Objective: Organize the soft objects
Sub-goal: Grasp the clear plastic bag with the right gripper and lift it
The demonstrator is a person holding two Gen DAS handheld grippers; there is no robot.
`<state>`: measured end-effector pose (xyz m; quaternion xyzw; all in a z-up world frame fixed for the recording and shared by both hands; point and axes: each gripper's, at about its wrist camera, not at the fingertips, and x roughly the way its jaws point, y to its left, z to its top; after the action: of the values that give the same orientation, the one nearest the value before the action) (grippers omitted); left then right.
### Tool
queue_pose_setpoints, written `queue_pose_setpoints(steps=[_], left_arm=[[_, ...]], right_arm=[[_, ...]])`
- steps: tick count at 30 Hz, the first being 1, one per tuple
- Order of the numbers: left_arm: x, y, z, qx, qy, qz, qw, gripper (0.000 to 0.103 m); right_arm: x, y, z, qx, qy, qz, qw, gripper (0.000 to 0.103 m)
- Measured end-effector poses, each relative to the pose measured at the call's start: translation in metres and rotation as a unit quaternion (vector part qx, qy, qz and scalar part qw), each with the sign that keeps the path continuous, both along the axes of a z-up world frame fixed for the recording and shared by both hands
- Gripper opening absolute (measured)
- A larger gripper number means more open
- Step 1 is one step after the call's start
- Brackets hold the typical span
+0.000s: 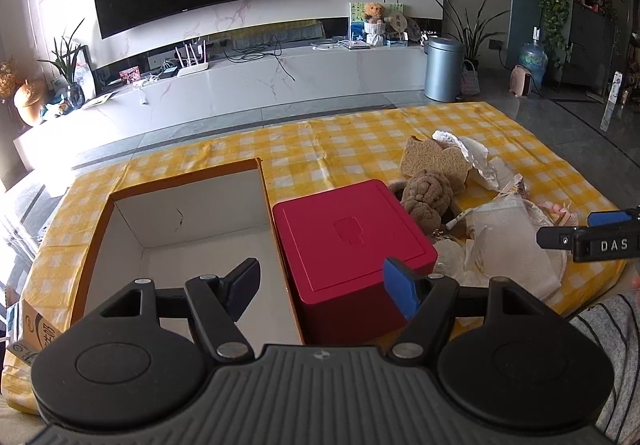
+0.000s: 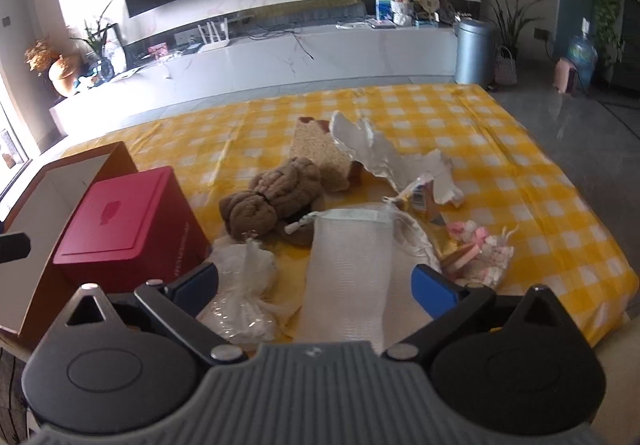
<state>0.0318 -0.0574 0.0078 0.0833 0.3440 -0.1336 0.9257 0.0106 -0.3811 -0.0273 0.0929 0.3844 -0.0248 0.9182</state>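
Snagging worries me: my right gripper [image 2: 314, 287] hangs wide and empty over the white mesh drawstring pouch [image 2: 348, 265] beside the crinkly clear plastic bag [image 2: 244, 293], while my left gripper [image 1: 320, 285], equally wide, waits at the open cardboard box [image 1: 192, 229].

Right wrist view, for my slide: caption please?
Open right claw poised over a white mesh pouch amid soft items on yellow checked cloth.

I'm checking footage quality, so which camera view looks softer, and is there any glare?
Right wrist view is softer: the checkered cloth and pouch of pink pieces smear. Left wrist view is sharper, and the red box is crisp. Window glare whitens the left edge of both.
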Motion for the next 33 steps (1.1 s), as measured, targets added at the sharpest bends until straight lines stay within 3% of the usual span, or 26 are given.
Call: queue_pose_setpoints(steps=[3, 6, 8, 13, 18, 23, 28, 30, 33], left_arm=[[0.004, 0.001, -0.002, 0.002, -0.001, 0.01, 0.9999, 0.083], [0.008, 0.004, -0.005, -0.001, 0.01, 0.011, 0.9999, 0.083], [0.01, 0.004, -0.008, 0.004, 0.015, 0.013, 0.9998, 0.083], [0.011, 0.007, -0.008, 0.008, 0.015, 0.015, 0.9997, 0.083], [0.012, 0.01, -0.008, 0.012, 0.021, 0.015, 0.9996, 0.083], [0.016, 0.016, -0.011, 0.009, 0.032, 0.024, 0.9992, 0.083], [0.018, 0.017, -0.016, -0.002, 0.051, 0.022, 0.9984, 0.083], [0.017, 0.013, -0.016, 0.003, 0.051, 0.018, 0.9985, 0.083], [0.014, 0.003, -0.017, 0.02, 0.051, 0.005, 0.9985, 0.083]], right_arm=[[0.015, -0.014, -0.018, 0.042, 0.048, -0.029, 0.998, 0.101], [0.022, -0.008, -0.03, 0.108, 0.069, 0.023, 0.992, 0.101], [0.028, 0.004, -0.037, 0.125, 0.084, 0.064, 0.987, 0.101], [0.053, 0.04, -0.048, 0.062, 0.109, 0.073, 0.989, 0.101], [0.076, 0.071, -0.066, 0.006, 0.131, 0.139, 0.982, 0.1], [0.091, 0.07, -0.082, 0.024, 0.166, 0.146, 0.975, 0.099], [0.092, 0.06, -0.084, 0.05, 0.167, 0.128, 0.976, 0.07], [0.091, 0.055, -0.085, 0.076, 0.168, 0.131, 0.974, 0.064], [0.08, 0.046, -0.073, 0.093, 0.136, 0.125, 0.978, 0.057]])
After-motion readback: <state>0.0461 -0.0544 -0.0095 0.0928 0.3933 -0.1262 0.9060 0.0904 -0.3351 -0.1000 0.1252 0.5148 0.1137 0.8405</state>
